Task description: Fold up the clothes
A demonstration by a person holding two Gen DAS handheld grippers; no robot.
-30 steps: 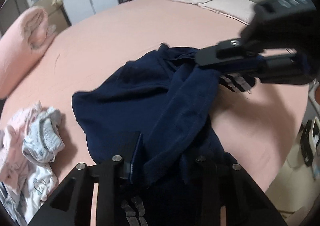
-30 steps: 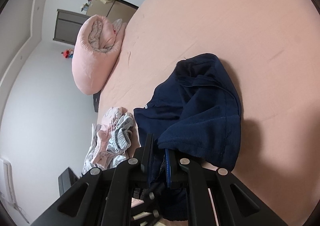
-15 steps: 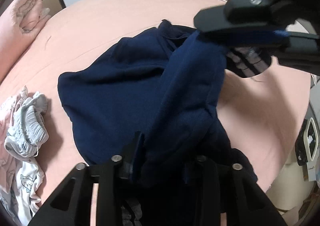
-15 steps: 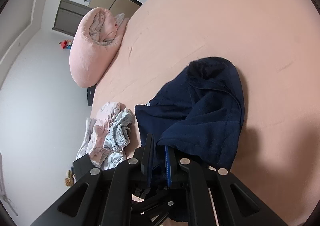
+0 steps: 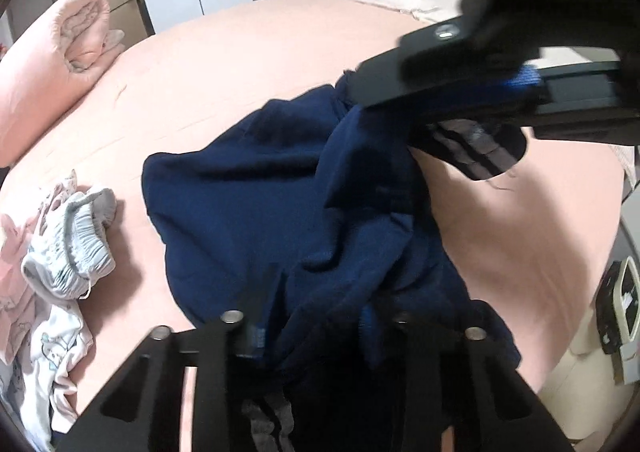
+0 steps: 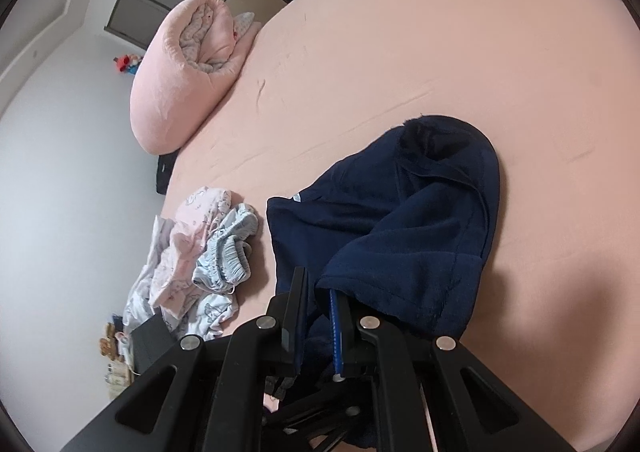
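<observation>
A navy garment (image 5: 260, 204) lies crumpled on the pink bed (image 5: 240, 64), partly lifted at two places. My left gripper (image 5: 308, 332) has a thick bunch of the navy cloth between its fingers, and its jaws are closing on it. In the left wrist view my right gripper (image 5: 360, 92) reaches in from the upper right, shut on another edge of the garment, with a grey-striped cuff (image 5: 476, 152) hanging under it. The right wrist view shows its fingers (image 6: 296, 308) pinching the navy garment (image 6: 420, 220), which drapes down to the sheet.
A pile of pale pink, white and light-blue clothes (image 5: 60, 252) (image 6: 200, 252) lies left of the garment. A rolled pink quilt (image 5: 52, 68) (image 6: 188, 68) sits at the bed's far left. The bed's edge and a device on the floor (image 5: 620, 308) are on the right.
The right gripper has carried its edge of the navy garment upward and closer to the left gripper's camera. The cloth bunch in the left gripper has grown thicker.
</observation>
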